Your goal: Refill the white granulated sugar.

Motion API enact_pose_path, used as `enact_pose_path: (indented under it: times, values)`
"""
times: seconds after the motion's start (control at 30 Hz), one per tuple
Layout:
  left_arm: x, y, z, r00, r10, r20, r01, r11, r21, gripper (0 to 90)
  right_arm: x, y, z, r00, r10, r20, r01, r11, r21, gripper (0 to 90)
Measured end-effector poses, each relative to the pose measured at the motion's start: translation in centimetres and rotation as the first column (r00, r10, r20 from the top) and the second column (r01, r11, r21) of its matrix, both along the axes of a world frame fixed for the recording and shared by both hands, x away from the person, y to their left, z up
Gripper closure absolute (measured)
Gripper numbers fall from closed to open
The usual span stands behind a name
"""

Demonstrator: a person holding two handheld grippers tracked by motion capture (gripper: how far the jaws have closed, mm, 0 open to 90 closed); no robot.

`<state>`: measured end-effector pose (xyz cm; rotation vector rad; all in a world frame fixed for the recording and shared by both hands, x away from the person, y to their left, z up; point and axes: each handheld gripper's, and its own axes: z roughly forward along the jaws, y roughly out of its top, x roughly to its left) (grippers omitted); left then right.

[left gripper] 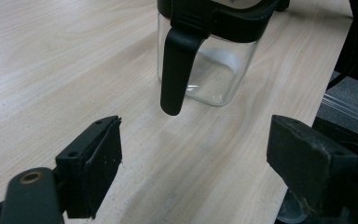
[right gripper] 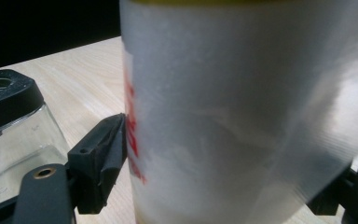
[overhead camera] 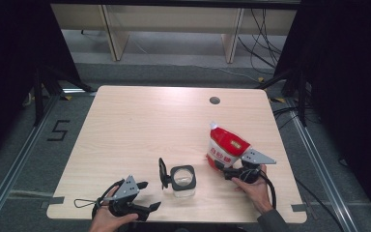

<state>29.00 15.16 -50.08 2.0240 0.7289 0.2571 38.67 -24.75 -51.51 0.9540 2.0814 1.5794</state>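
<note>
A clear glass jar (overhead camera: 182, 180) with a black lid and a black handle (left gripper: 176, 65) stands near the table's front edge. My left gripper (overhead camera: 149, 195) is open, just left of the jar, with its jaws wide apart and aimed at the handle; nothing lies between them (left gripper: 196, 154). A red and white pouch (overhead camera: 226, 147) stands tilted to the right of the jar. My right gripper (overhead camera: 223, 170) is shut on the pouch's lower part, and the pouch (right gripper: 233, 107) sits between both jaws. The jar (right gripper: 14, 135) is close by on that gripper's left.
The wooden table (overhead camera: 140, 125) has a round cable hole (overhead camera: 215, 100) at the back right. Its front edge lies just under both hands. Beyond the table are a grey floor, a bench's legs (overhead camera: 115, 34) and loose cables (overhead camera: 265, 43).
</note>
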Motion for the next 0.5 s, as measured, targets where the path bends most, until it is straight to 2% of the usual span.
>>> enact_pose_path:
  times: [0.03, 0.07, 0.1, 0.13, 0.17, 0.23, 0.3, 0.37, 0.4, 0.43, 0.5]
  values:
    - [0.0, 0.0, -0.1, 1.0, -0.002, 0.002, 0.002, 1.0, -0.007, 17.4, 0.0, 0.2, 0.0, 1.0, -0.005, 0.004, 0.005, 1.0, 0.021, 22.2]
    - [0.1, 0.0, 0.0, 0.9999, -0.009, 0.008, 0.009, 1.0, -0.002, 17.5, 0.2, 0.2, 0.0, 1.0, 0.003, 0.008, -0.003, 1.0, 0.001, 22.5]
    - [0.1, 0.0, 0.0, 0.9999, -0.016, 0.006, 0.016, 0.9999, -0.002, 17.4, 0.1, 0.3, 0.0, 1.0, 0.006, -0.006, -0.006, 1.0, 0.024, 22.6]
    - [0.0, -0.1, 0.0, 1.0, -0.009, 0.002, 0.009, 0.9999, -0.005, 17.5, 0.3, 0.3, 0.0, 1.0, 0.006, 0.004, -0.006, 1.0, -0.002, 21.8]
    - [0.0, -0.1, -0.1, 1.0, -0.007, 0.0, 0.007, 1.0, -0.006, 17.4, 0.4, 0.5, 0.0, 0.9999, 0.002, 0.01, -0.002, 1.0, 0.012, 21.1]
    - [0.0, 0.0, 0.0, 0.9999, -0.008, 0.007, 0.008, 1.0, -0.003, 17.4, 0.7, 0.7, 0.0, 0.9994, 0.014, 0.033, -0.013, 0.999, -0.033, 19.2]
    - [0.0, 0.1, 0.0, 1.0, -0.004, -0.003, 0.004, 1.0, 0.003, 17.5, 1.1, 1.0, -0.1, 0.9978, 0.015, 0.064, -0.012, 0.999, -0.04, 18.4]
    - [0.1, 0.1, 0.0, 0.9999, -0.014, 0.009, 0.014, 0.9999, 0.001, 17.5, 1.1, 1.1, 0.0, 0.9995, -0.001, 0.033, 0.003, 0.999, -0.045, 20.0]
    - [0.1, 0.1, 0.0, 0.9998, -0.015, 0.01, 0.015, 0.9999, 0.002, 17.4, 1.2, 1.3, -0.1, 0.9991, -0.02, 0.039, 0.021, 0.999, -0.026, 21.1]
    - [0.0, 0.0, 0.1, 1.0, -0.004, 0.005, 0.004, 0.9999, -0.011, 17.4, 1.3, 1.3, 0.0, 0.9991, -0.007, 0.043, 0.008, 0.999, -0.033, 21.8]
    - [0.0, 0.0, 0.1, 1.0, -0.006, 0.006, 0.006, 0.9999, -0.011, 17.4, 1.5, 1.1, 0.0, 0.9993, 0.002, 0.038, 0.0, 0.999, -0.048, 22.9]
